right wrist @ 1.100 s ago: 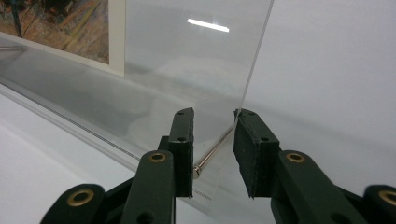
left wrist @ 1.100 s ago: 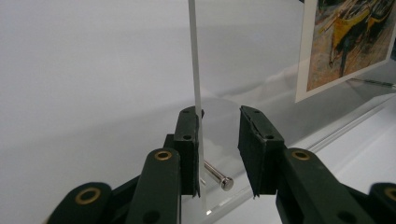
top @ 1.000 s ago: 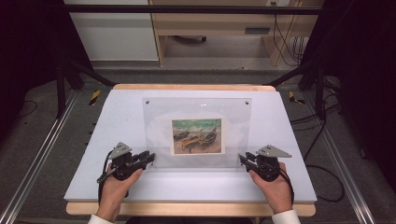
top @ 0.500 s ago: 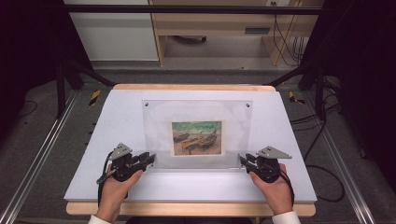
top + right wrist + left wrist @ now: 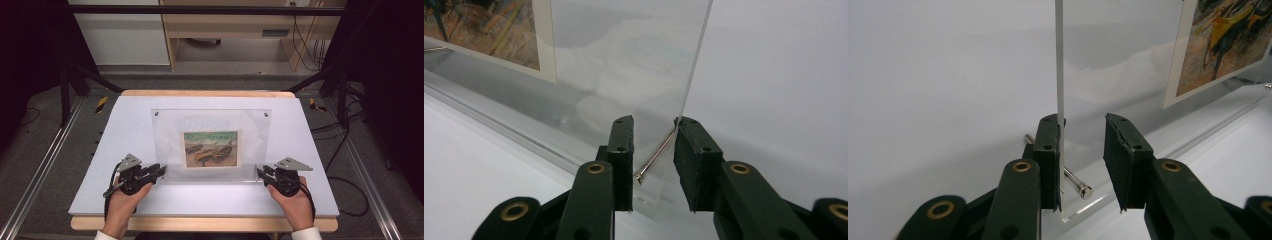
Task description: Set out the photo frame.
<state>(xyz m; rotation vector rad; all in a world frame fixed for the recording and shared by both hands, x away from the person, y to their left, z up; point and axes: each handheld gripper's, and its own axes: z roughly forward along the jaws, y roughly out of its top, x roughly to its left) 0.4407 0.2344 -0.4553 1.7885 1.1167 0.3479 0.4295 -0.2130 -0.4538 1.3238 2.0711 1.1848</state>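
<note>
Standing upright near the middle of the white table (image 5: 125, 130), a clear acrylic frame (image 5: 165, 135) is flanked at its two lower corners by the grippers. A print (image 5: 210, 149) of beached boats is held inside the frame, low and central in the high view. The left gripper (image 5: 159, 171) is placed at the frame's lower left corner, its jaws parted around the edge; in the left gripper view, the left-hand jaw is seen touching the pane's edge (image 5: 1059, 75) while the other jaw stands apart, and a metal pin (image 5: 1075, 184) is seen crossing the pane between them. The right gripper (image 5: 260, 173) is placed at the lower right corner, also parted; in the right gripper view, the pane's edge (image 5: 698, 65) lies just beside the right-hand jaw, and a second pin (image 5: 655, 159) slants across the gap. Each gripper is held by a hand (image 5: 119, 207) entering from the near table edge.
</note>
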